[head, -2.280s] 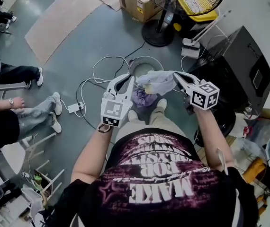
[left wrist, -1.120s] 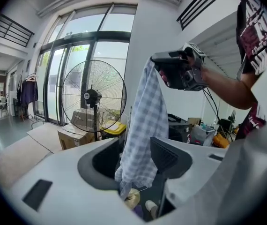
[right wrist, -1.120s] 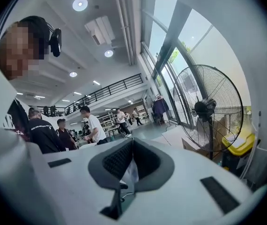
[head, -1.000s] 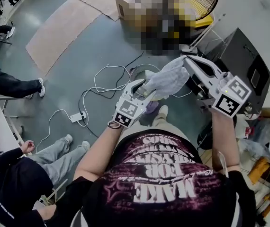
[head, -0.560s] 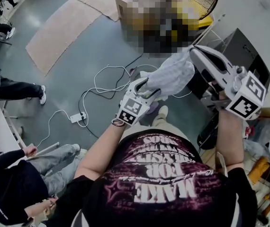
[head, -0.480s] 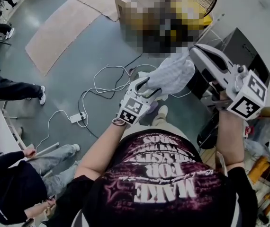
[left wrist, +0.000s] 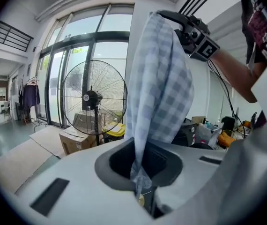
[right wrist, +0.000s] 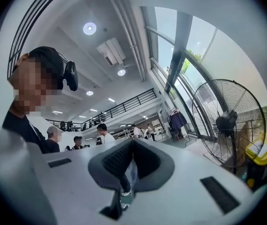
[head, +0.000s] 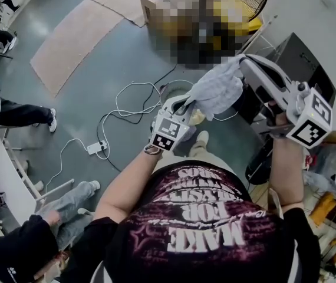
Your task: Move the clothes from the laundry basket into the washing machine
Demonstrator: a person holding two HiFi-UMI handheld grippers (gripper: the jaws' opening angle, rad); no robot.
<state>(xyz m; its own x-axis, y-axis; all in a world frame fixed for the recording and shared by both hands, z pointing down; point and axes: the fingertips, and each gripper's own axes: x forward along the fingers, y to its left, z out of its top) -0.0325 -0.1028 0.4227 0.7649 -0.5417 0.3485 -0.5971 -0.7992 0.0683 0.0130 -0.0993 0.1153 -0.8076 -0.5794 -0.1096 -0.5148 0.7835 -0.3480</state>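
I am clamping my right gripper on the top edge of the checked cloth, suspending it above the laundry basket. My left gripper has just been closing its jaws and is now pinching the cloth's lower end, also above the basket, closer to its rim than the right gripper.

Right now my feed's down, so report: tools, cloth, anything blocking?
Left tool just closed on lower end of checked cloth. Right tool shut on its top, held high. Cloth hangs between them. Power strip on floor, well clear.
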